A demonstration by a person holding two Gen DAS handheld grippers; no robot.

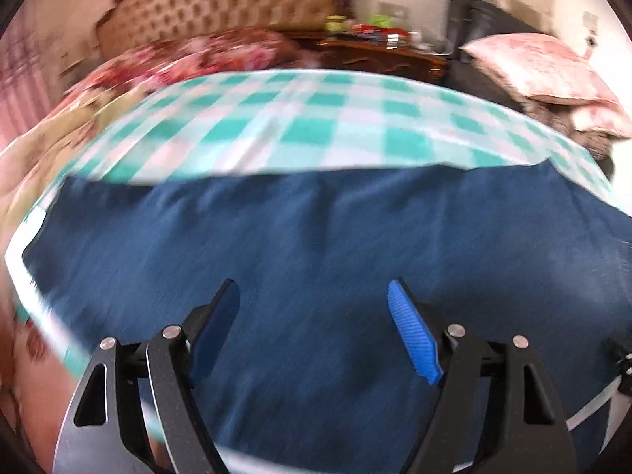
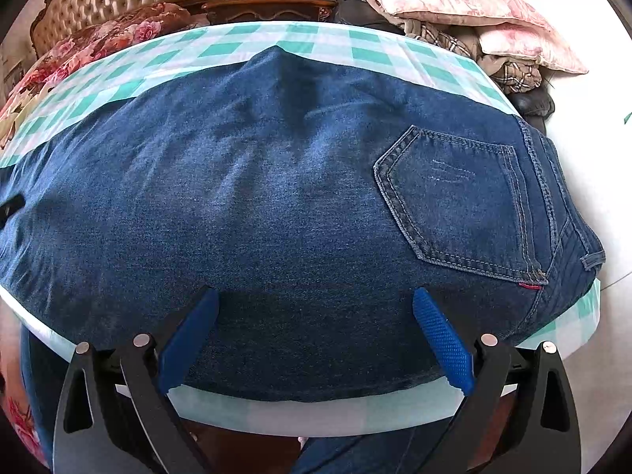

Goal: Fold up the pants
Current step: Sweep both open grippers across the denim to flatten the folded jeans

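Dark blue denim pants [image 2: 276, 197] lie flat across the teal-checked surface [image 2: 335, 39]. Left hand-held gripper [image 1: 314, 331] and right hand-held gripper [image 2: 316, 339] hover apart, empty. Advice: pinch the near-edge denim evenly before folding.

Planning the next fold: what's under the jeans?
The jeans lie flat on a green-checked cloth, which shows along their far and near edges. Whatever is beneath the denim itself is covered.

Pants [image 2: 276, 205] lie flat across table [image 2: 355, 414], pocket [image 2: 458, 201] at right end, cloth [image 2: 221, 47] under them, nightstand [image 2: 272, 4] far behind, pillows [image 2: 466, 4] far right.
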